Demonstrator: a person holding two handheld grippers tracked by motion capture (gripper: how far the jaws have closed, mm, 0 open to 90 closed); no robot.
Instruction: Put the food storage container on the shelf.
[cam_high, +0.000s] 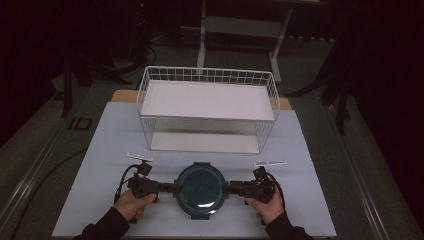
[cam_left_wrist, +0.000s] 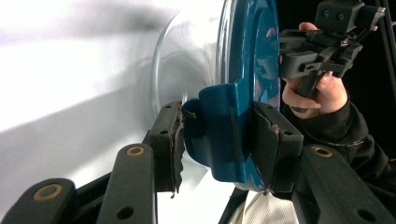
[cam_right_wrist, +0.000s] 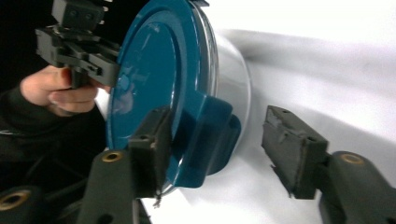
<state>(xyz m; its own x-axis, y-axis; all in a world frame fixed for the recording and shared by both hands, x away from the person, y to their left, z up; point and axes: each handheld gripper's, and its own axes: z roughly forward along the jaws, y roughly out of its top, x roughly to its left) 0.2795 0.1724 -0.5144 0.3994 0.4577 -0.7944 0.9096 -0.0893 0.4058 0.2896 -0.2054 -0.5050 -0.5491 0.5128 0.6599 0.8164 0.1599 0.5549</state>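
Both hands sit at the near edge of the white table (cam_high: 100, 150), where a round glass container (cam_high: 201, 189) with a teal lid (cam_left_wrist: 254, 51) stands between the two grippers, with bare tabletop on either side and in front. Behind it, well apart, stands the white wire basket (cam_high: 207, 107); no writing can be read on anything. Left gripper (cam_left_wrist: 217, 133) is clamped on the lid's side latch (cam_left_wrist: 219, 135), while the right gripper (cam_right_wrist: 215, 149) stands around the opposite latch (cam_right_wrist: 210, 135), one pad close against the lid and the other well clear.
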